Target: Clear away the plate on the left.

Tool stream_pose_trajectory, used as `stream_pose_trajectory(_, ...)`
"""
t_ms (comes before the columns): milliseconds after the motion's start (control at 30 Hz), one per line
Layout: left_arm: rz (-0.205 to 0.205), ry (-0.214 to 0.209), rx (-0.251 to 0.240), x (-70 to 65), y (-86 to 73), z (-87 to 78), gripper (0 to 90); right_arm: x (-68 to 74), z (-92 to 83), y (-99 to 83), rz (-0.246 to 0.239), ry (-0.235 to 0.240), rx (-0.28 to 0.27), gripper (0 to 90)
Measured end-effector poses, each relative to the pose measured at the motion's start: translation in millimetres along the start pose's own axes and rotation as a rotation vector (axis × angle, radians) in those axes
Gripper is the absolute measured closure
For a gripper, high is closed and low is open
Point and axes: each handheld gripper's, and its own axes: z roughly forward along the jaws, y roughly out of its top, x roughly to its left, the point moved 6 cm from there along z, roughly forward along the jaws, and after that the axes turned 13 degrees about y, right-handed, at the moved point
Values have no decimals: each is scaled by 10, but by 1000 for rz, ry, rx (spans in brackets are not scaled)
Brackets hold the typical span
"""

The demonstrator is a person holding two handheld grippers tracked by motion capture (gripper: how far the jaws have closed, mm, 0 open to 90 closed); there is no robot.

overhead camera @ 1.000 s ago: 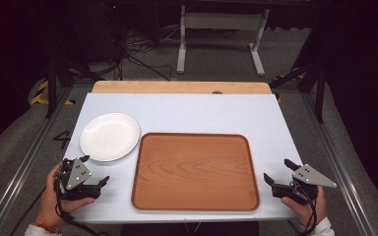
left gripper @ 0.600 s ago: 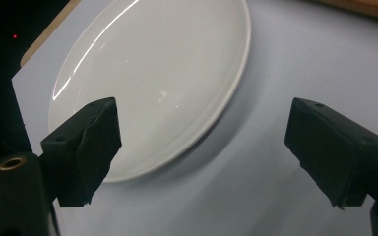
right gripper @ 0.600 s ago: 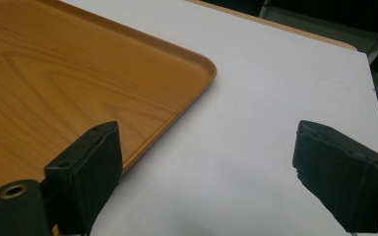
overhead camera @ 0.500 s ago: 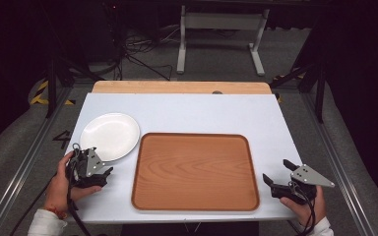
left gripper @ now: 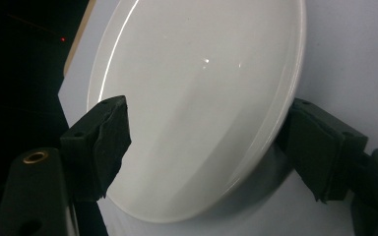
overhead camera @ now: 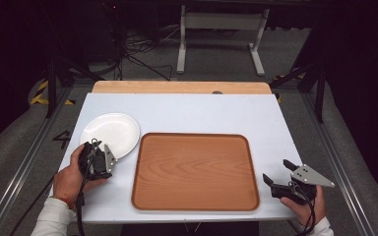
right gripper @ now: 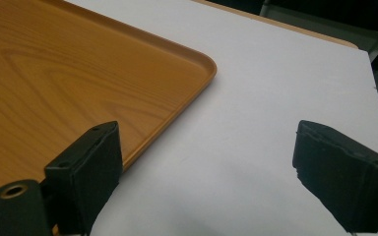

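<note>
A white round plate point(overhead camera: 110, 132) lies on the table's left side, beside a wooden tray point(overhead camera: 194, 169). My left gripper point(overhead camera: 103, 160) is turned on its side at the plate's near rim. In the left gripper view it is open point(left gripper: 204, 142), with one jaw over the plate's point(left gripper: 197, 98) top face and the other outside the rim, low by the table; neither visibly presses the plate. My right gripper point(overhead camera: 277, 184) rests open near the table's front right corner, just right of the tray. Its jaws point(right gripper: 206, 167) stand wide apart over bare white table, beside the tray's corner point(right gripper: 78, 83).
The white table top point(overhead camera: 202, 110) has a wooden strip point(overhead camera: 177, 87) along its far edge. Beyond it are a white stand's legs point(overhead camera: 219, 39) and cables on a grey floor. Metal rails run along both sides of the table.
My left gripper has moved forward to the plate's near rim and rolled onto its side, so its jaws now straddle the rim. The right gripper has hardly moved.
</note>
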Motion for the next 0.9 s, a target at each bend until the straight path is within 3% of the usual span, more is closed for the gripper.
stream_pose_trajectory(133,53,7,0,-38,25,-15,295,6,7,-1,-5,2,3,121)
stream_pose_trajectory(267,134,-13,-2,-109,56,-37,509,6,10,-1,-6,2,4,121)
stream_pose_trajectory(433,184,-24,8,-177,78,-41,774,10,9,-2,-8,-1,8,122)
stream_pose_trajectory(567,208,-15,9,-179,82,-39,816,4,9,-5,-7,-1,8,122)
stream_pose_trajectory(733,228,70,-25,-122,142,-85,859,4,10,-5,-9,0,7,122)
stream_pose_trajectory(900,221,100,-31,-84,163,-104,872,9,7,0,-10,0,5,123)
